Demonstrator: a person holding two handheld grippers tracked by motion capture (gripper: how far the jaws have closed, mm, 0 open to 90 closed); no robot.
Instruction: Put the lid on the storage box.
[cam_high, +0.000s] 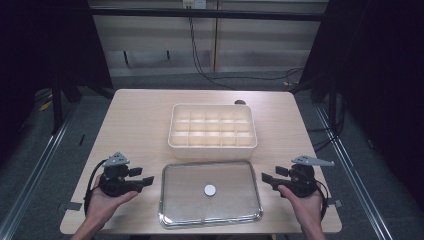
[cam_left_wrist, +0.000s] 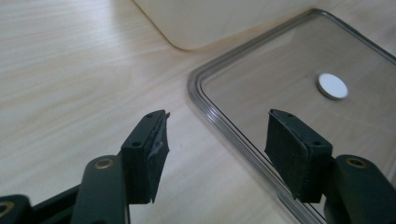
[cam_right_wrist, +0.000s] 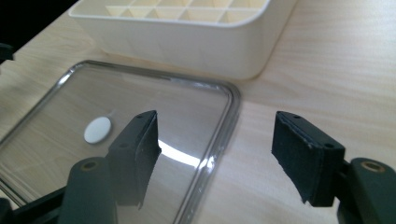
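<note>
A cream compartment box (cam_high: 213, 126) with several empty cells stands mid-table; its side shows in the right gripper view (cam_right_wrist: 196, 42) and its corner in the left gripper view (cam_left_wrist: 205, 23). In front of it lies a clear flat lid (cam_high: 210, 193) with a white round spot (cam_high: 210, 190) at its middle (cam_left_wrist: 332, 86) (cam_right_wrist: 97, 129). My left gripper (cam_high: 150, 181) rests just left of the lid, open and empty (cam_left_wrist: 215, 149), jaws over the lid's edge (cam_left_wrist: 224, 126). My right gripper (cam_high: 264, 178) sits just right of the lid (cam_right_wrist: 140, 107), open and empty (cam_right_wrist: 215, 154).
The light wooden table (cam_high: 135, 125) has bare room left and right of the box. A small dark object (cam_high: 240, 102) lies behind the box. Dark floor, rails and cables surround the table.
</note>
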